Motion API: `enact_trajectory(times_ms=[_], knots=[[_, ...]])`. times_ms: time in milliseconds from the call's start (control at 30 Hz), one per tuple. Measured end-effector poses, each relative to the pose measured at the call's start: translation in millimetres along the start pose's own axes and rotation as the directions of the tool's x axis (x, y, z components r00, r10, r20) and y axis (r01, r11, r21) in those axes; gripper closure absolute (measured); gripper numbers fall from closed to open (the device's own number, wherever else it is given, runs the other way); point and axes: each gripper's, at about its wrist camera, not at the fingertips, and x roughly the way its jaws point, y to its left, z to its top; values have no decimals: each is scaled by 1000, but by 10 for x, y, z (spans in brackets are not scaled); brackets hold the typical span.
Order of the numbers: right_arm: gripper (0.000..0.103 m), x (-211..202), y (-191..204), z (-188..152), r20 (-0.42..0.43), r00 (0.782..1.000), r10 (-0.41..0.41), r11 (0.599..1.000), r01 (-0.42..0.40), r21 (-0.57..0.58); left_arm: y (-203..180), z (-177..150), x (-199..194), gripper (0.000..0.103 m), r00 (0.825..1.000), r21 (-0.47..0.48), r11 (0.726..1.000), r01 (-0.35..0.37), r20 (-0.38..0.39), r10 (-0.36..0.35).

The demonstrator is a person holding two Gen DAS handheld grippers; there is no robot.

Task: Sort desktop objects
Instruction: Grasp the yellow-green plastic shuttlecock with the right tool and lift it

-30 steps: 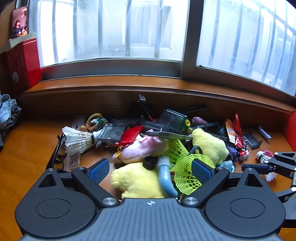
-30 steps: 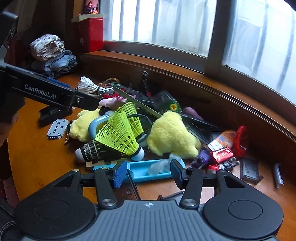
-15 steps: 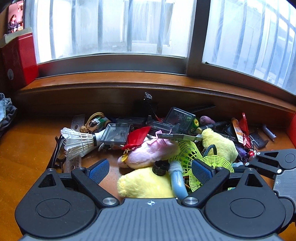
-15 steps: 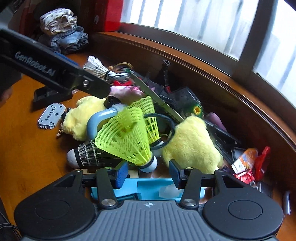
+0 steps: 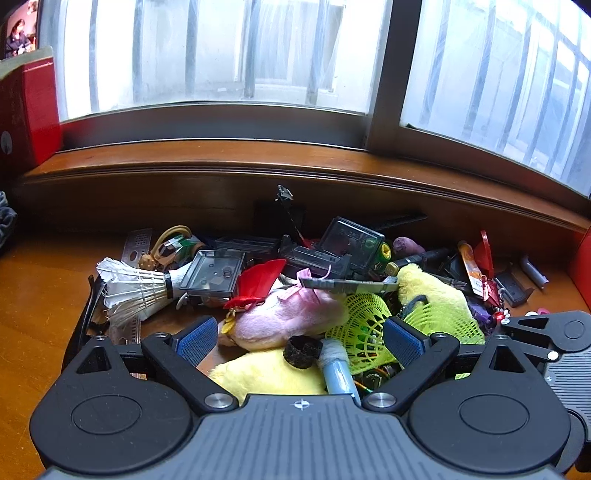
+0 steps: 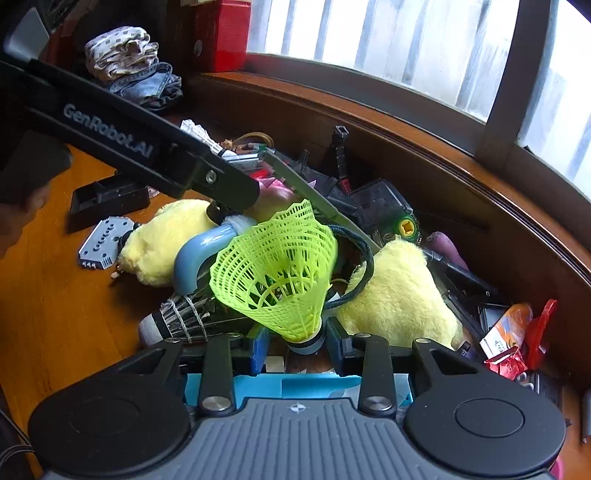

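Note:
A pile of small objects lies on the wooden desk (image 5: pixel 37 295) under the window. My right gripper (image 6: pixel 297 345) is open, its blue pads (image 6: pixel 258 349) on either side of the white cork base of a green plastic shuttlecock (image 6: pixel 280 269), close but with small gaps. My left gripper (image 5: pixel 299 338) is open and empty, hovering over a pink plush toy (image 5: pixel 284 321) and a yellow plush toy (image 5: pixel 266 373). The green shuttlecock also shows in the left wrist view (image 5: pixel 443 321). A white feather shuttlecock (image 5: pixel 133 291) lies at the pile's left.
A second yellow plush (image 6: pixel 399 299), a black feather shuttlecock (image 6: pixel 177 321), a blue tray (image 6: pixel 295 386), clear plastic boxes (image 5: pixel 214 273), snack packets (image 6: pixel 509 339) and a grey part (image 6: pixel 103 242) crowd the pile. Folded clothes (image 6: pixel 140 74) and a red box (image 6: pixel 221 33) stand far left.
My right gripper has moved forward and down onto the pile, so the green shuttlecock's base now sits between its pads. The left gripper has shifted slightly right and stays open.

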Motion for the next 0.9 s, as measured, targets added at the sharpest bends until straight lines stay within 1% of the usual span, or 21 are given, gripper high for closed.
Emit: enact_trajectory(times_ms=[133, 300, 367, 467, 600, 733, 833, 900], knots=[[68, -82, -39, 7, 65, 998, 9, 999, -11, 33, -7, 24, 20, 6, 1000, -1, 1000, -11, 7, 11], [68, -155, -44, 39, 96, 995, 5, 1000, -8, 28, -1, 24, 57, 6, 1000, -9, 1000, -12, 9, 12], [68, -214, -79, 38, 108, 994, -1, 999, -5, 51, -7, 28, 70, 6, 1000, -18, 1000, -19, 18, 19], [68, -312, -178, 0, 113, 993, -18, 993, 4, 115, -26, 34, 104, 6, 999, -12, 1000, -26, 21, 26], [68, -445, -318, -121, 105, 992, -72, 979, 50, 199, -38, 57, 127, 6, 998, 8, 998, -55, 36, 54], [68, -538, -458, -283, 86, 988, -126, 955, 97, 281, -46, 164, 133, 6, 993, 40, 995, -91, 83, 87], [68, -584, -524, -388, 71, 986, -152, 938, 122, 325, -69, 302, 120, 6, 990, 71, 994, -88, 119, 79], [68, -590, -544, -433, 61, 985, -160, 932, 130, 340, -88, 402, 84, 5, 988, 83, 995, -61, 150, 49]])
